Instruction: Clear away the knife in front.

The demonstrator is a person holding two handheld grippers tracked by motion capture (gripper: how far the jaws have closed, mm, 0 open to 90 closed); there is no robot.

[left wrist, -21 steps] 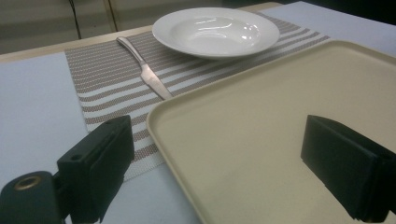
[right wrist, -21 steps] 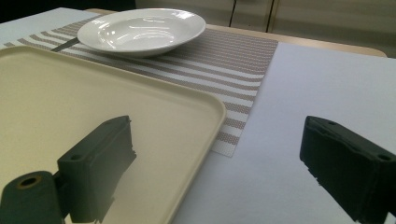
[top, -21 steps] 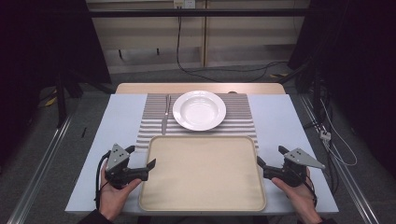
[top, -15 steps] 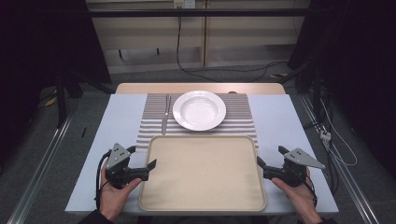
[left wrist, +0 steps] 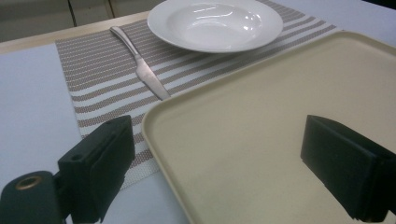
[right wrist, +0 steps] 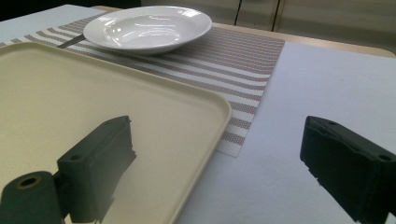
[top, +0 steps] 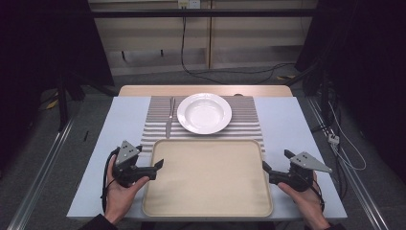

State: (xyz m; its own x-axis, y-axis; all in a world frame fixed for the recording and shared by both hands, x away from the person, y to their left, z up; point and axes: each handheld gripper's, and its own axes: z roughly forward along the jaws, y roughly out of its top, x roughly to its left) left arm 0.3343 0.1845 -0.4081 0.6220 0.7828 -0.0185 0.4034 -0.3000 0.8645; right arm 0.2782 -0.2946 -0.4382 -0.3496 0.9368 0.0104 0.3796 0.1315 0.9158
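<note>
A beige tray (top: 208, 191) lies at the front middle of the table with nothing on it. My left gripper (top: 156, 170) is at the tray's left edge, held in a hand. In the left gripper view its jaws stand wide open (left wrist: 219, 158), one over the table and one over the tray (left wrist: 280, 93), with the rim between them and untouched. My right gripper (top: 268, 172) is open at the tray's right edge. In the right gripper view its jaws (right wrist: 215, 158) straddle the rim of the tray (right wrist: 93, 93) without pressing on it.
Behind the tray a striped placemat (top: 244, 122) carries a white deep plate (top: 204, 113) and a metal knife (top: 169, 120) to the plate's left. Pale blue tabletop (top: 297, 124) shows on both sides. Cables lie on the floor beyond the table.
</note>
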